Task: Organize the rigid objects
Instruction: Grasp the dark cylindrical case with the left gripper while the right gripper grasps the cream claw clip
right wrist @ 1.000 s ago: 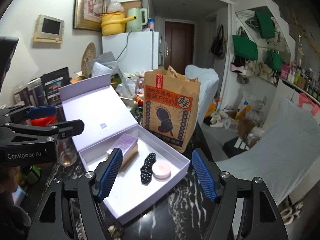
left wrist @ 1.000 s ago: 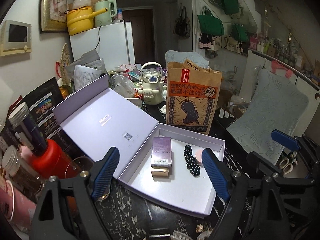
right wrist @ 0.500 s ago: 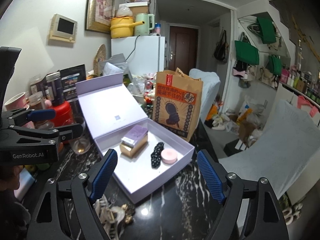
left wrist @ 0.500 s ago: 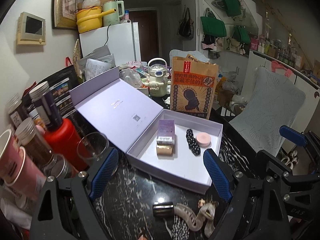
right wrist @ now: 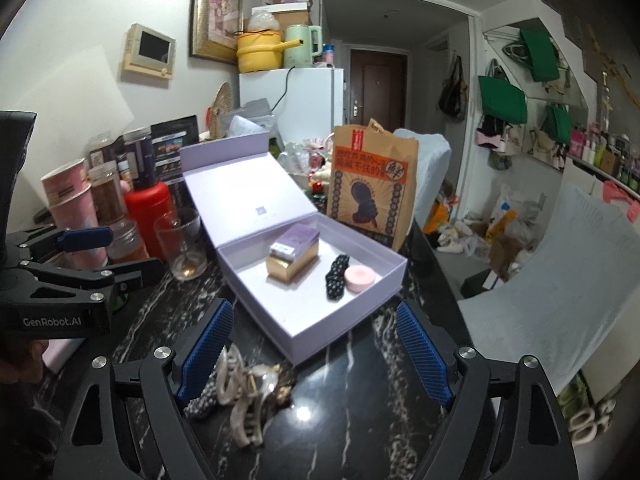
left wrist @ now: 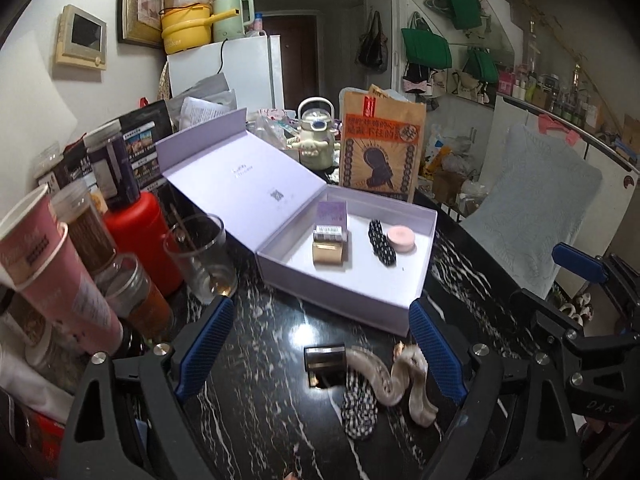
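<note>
An open lilac box (left wrist: 404,312) (right wrist: 296,346) sits on the black marble table. Inside lie a purple-and-gold carton (left wrist: 330,232) (right wrist: 294,254), a black dotted clip (left wrist: 382,238) (right wrist: 335,276) and a pink round case (left wrist: 401,239) (right wrist: 360,278). In front of the box lie a small dark case (left wrist: 325,360), pearly hair claws (left wrist: 408,380) (right wrist: 248,396) and a checkered clip (left wrist: 359,408) (right wrist: 202,400). My left gripper (left wrist: 320,350) is open and empty above these loose items. My right gripper (right wrist: 310,354) is open and empty, with the claws by its left finger.
A drinking glass (left wrist: 202,258) (right wrist: 182,242), a red bottle (left wrist: 138,228), pink cups (left wrist: 52,276) and jars crowd the left. A brown paper bag (left wrist: 380,148) (right wrist: 370,188) stands behind the box. The box lid (left wrist: 244,180) leans open to the left.
Both grippers have pulled back from the box toward the table's near edge. The loose clips and dark case have come into view between the fingers.
</note>
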